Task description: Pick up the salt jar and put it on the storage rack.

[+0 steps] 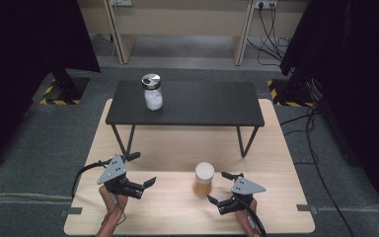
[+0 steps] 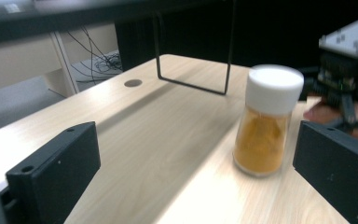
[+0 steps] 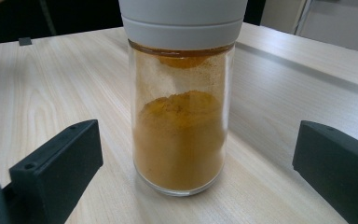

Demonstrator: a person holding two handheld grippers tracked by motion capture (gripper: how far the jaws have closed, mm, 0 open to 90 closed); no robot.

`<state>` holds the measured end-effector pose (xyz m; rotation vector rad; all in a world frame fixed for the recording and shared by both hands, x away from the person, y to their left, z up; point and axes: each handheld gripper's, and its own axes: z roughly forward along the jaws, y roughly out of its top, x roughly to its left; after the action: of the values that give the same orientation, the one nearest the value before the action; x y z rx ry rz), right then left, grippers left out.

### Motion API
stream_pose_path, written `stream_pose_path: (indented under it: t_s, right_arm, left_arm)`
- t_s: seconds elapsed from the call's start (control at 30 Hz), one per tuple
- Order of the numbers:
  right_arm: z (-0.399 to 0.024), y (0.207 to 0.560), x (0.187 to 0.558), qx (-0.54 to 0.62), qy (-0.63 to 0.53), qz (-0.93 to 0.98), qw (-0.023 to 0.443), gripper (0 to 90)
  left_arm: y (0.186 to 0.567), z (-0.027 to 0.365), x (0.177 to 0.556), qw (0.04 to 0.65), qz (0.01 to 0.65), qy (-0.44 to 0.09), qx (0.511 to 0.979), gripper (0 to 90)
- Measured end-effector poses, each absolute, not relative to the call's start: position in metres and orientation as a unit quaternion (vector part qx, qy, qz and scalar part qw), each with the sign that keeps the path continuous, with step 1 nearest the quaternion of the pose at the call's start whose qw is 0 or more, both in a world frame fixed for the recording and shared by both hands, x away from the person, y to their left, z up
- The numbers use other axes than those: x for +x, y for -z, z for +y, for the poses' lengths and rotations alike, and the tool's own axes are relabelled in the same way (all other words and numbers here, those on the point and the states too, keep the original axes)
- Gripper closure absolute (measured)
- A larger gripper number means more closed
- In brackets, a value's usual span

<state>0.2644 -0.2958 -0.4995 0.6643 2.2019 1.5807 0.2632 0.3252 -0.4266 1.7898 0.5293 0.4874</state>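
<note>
Both tongs, left (image 1: 147, 171) and right (image 1: 217, 187), are held wide; orange powder half fills the white-capped jar (image 1: 203, 179) between them.

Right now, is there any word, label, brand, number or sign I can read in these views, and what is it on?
No readable text in these views.
The jar of orange powder with its white cap bears no label.
The jar of white powder on the black shelf shows none either.
The small square marks on the right gripper's grey plate are blurred patterns, not letters.
The yellow-black hazard stripes on the floor carry no words.
</note>
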Motion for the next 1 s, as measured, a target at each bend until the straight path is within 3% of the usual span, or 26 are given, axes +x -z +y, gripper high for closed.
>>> stream_pose_path:
  t_s: [0.5, 1.0]
  right_arm:
    - [-0.296, 0.500, 0.264, 0.235, -0.558, 0.777, 0.175, 1.5]
    - [-0.295, 0.500, 0.262, 0.239, -0.557, 0.775, 0.177, 1.5]
  left_arm:
    - [0.486, 0.320, 0.279, 0.537, 0.210, -0.185, 0.796, 1.8]
    - [0.491, 0.323, 0.287, 0.538, 0.232, -0.157, 0.795, 2.1]
